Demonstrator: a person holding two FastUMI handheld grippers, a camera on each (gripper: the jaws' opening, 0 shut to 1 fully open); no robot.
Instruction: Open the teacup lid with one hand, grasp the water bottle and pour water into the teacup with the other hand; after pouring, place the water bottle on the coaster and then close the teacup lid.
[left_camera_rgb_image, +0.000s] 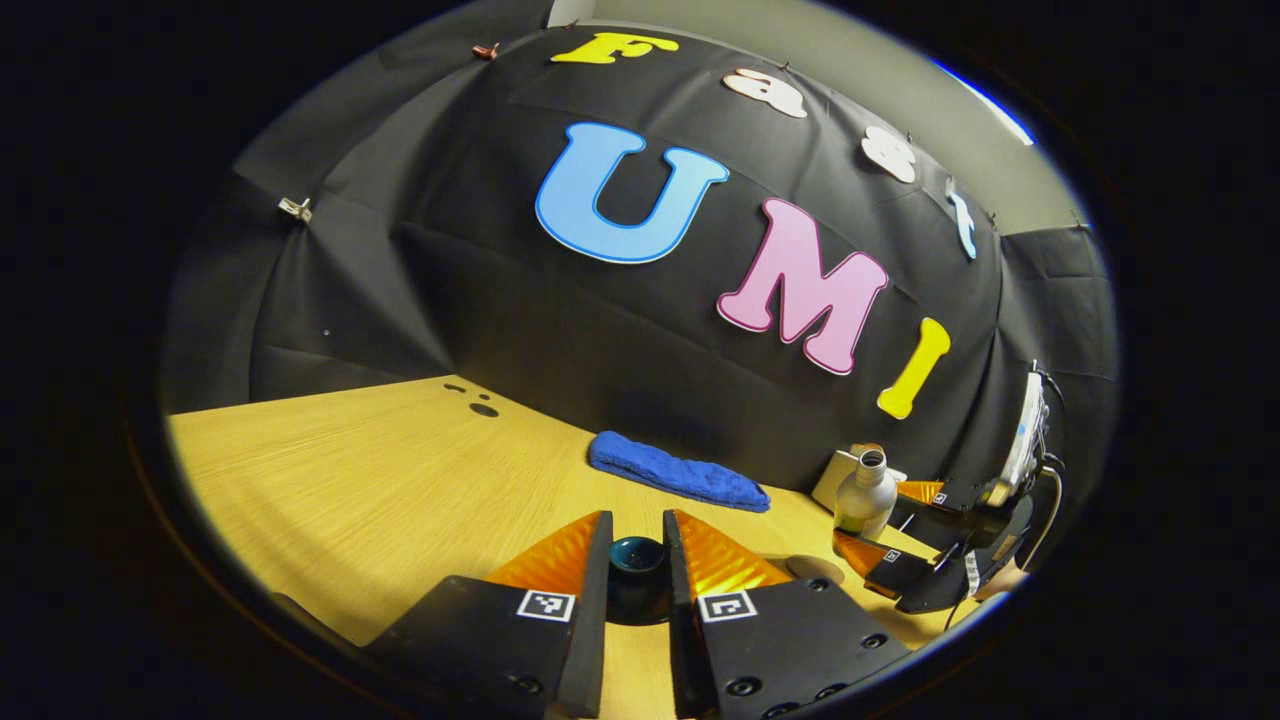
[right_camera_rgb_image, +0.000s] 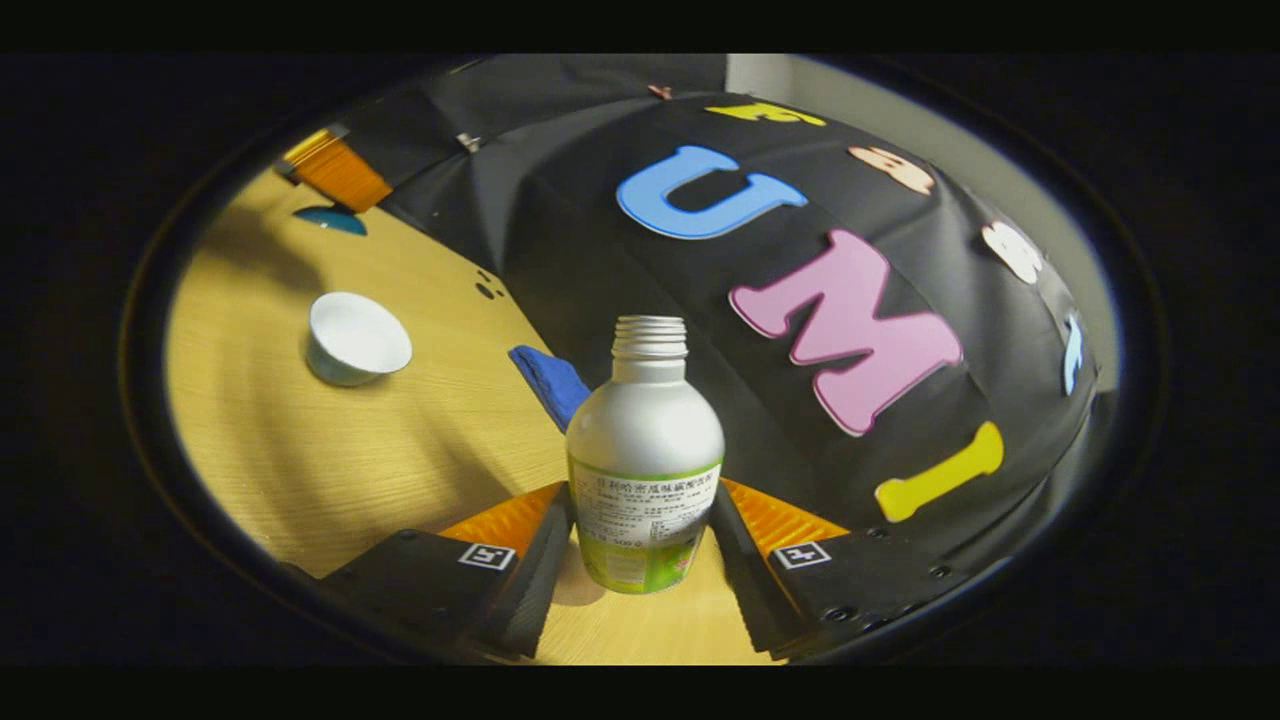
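In the left gripper view, the left claw (left_camera_rgb_image: 637, 560) pinches the teacup lid (left_camera_rgb_image: 637, 572) above the worktop (left_camera_rgb_image: 380, 480); a loose pinch could drop it. In the right gripper view, the right claw (right_camera_rgb_image: 645, 530) clasps the uncapped water bottle (right_camera_rgb_image: 645, 450), the open teacup (right_camera_rgb_image: 357, 338) well apart, so a hasty tilt could spill short.

Between the right gripper's (right_camera_rgb_image: 640, 560) fingers a smooth, matt plastic water bottle (right_camera_rgb_image: 645, 450) with a glossy paper label is standing, a glazed, shiny teacup (right_camera_rgb_image: 358, 338) is gleaming off to its left on the wood-grain table (right_camera_rgb_image: 400, 470), and beyond lies a nubby blue cloth (left_camera_rgb_image: 678, 472).
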